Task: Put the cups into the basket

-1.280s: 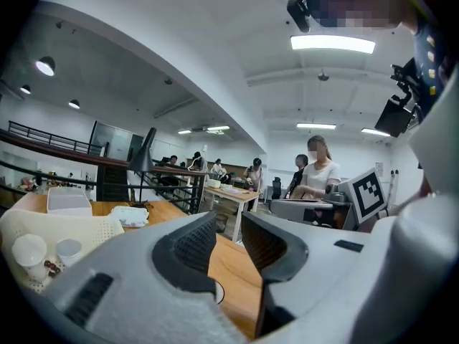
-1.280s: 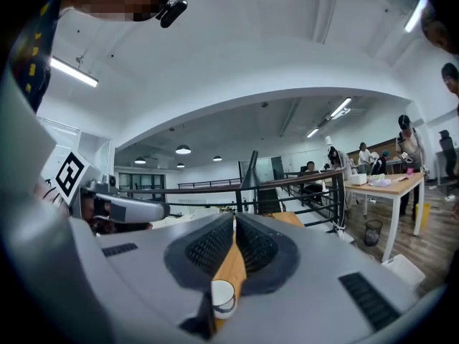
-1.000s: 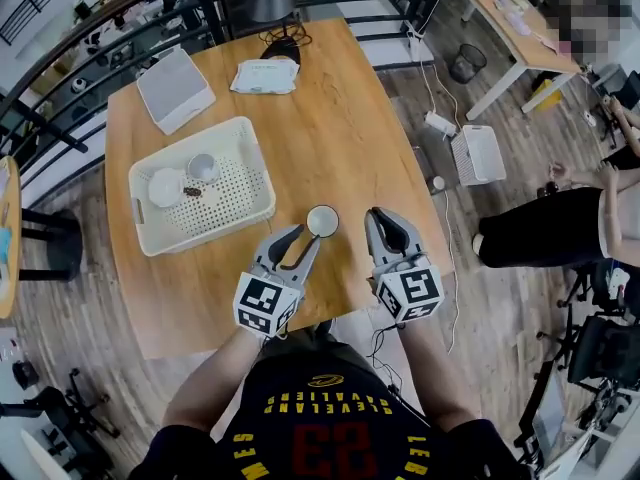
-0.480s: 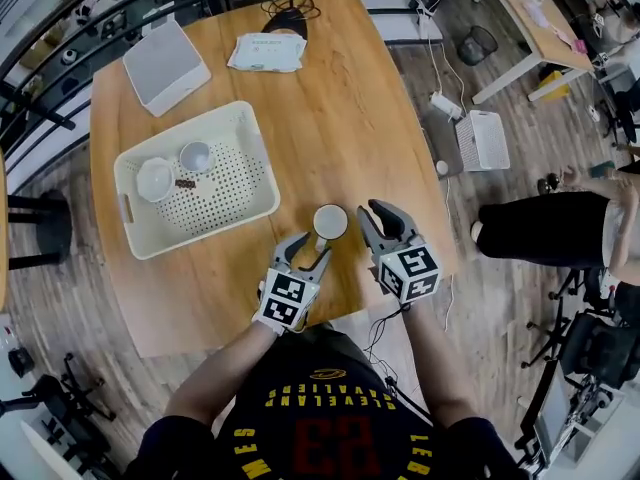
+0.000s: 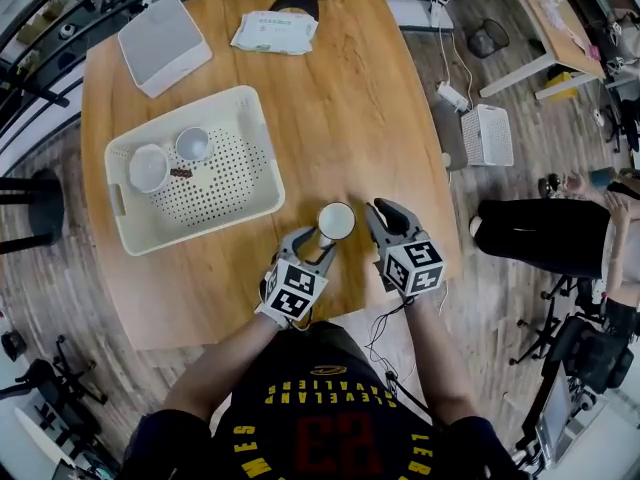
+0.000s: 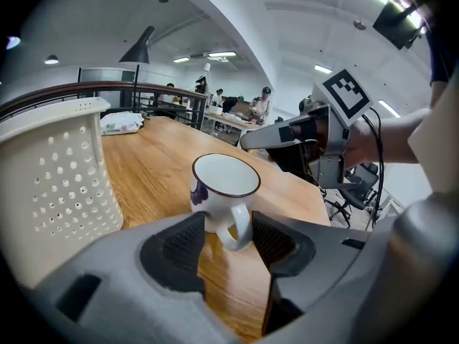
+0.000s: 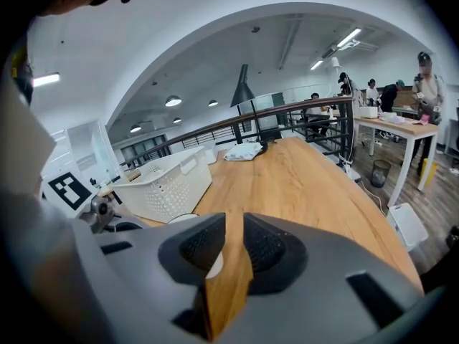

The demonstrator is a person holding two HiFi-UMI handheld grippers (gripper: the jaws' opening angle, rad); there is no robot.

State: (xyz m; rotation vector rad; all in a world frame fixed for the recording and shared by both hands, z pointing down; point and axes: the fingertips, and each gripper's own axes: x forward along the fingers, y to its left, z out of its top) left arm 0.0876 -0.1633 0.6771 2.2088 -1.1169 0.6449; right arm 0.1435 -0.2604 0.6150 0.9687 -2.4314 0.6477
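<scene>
A white cup (image 5: 336, 220) with a dark rim stands on the wooden table (image 5: 350, 118) near its front edge. My left gripper (image 5: 312, 244) is low behind it; its jaws have just been opening. In the left gripper view the cup (image 6: 224, 185) shows its handle between the pads of that gripper (image 6: 228, 224), with a gap on each side. My right gripper (image 5: 392, 214) hovers just right of the cup. It (image 7: 228, 231) has just been opening to a narrow gap, with only bare wood showing through. The white perforated basket (image 5: 190, 233) at the left holds two more cups (image 5: 148, 166) (image 5: 193, 143).
A white box (image 5: 164, 43) and a pack of wipes (image 5: 274, 31) lie at the table's far side. The basket wall (image 6: 64, 170) stands close on the left of the left gripper. A seated person (image 5: 530, 233) is to the right of the table.
Both grippers have come down toward the table. The left one has closed in on the cup until its handle lies between wider jaws. The right jaws show a small gap.
</scene>
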